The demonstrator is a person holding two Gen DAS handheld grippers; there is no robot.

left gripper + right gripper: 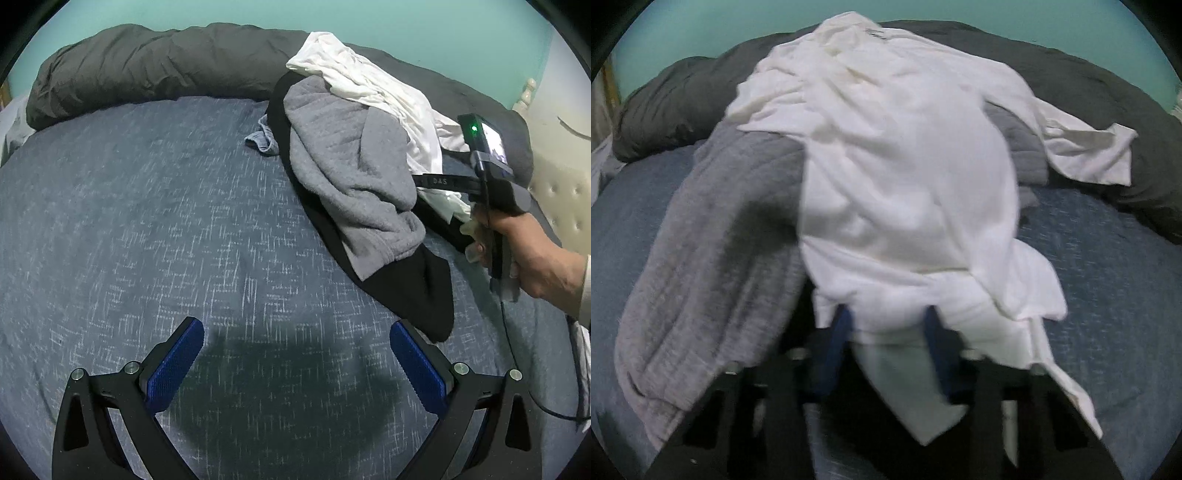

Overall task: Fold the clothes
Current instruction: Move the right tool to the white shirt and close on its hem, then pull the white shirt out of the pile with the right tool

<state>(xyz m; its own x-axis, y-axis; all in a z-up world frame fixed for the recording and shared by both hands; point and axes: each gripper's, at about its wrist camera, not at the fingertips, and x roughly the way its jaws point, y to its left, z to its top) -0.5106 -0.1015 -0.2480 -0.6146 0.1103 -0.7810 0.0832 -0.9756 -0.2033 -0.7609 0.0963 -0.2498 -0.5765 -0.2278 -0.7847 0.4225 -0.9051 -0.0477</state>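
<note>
A pile of clothes lies on the blue bedspread [129, 229]: a white shirt [369, 77] on top, a grey fleece garment [343, 166] under it, and a black garment [413, 291] at the bottom. My left gripper [295, 354] is open and empty, low over the bedspread to the left of the pile. My right gripper [886, 332] is closed on the near hem of the white shirt [905, 177], which drapes over its blue fingers [838, 332]. In the left wrist view the right gripper's body [491, 177] sits at the pile's right side, held by a hand.
A dark grey rolled duvet [147, 70] lies along the far edge of the bed, against a teal wall. A cream tufted headboard [561, 192] stands at the right. A cable [517, 369] hangs from the right gripper.
</note>
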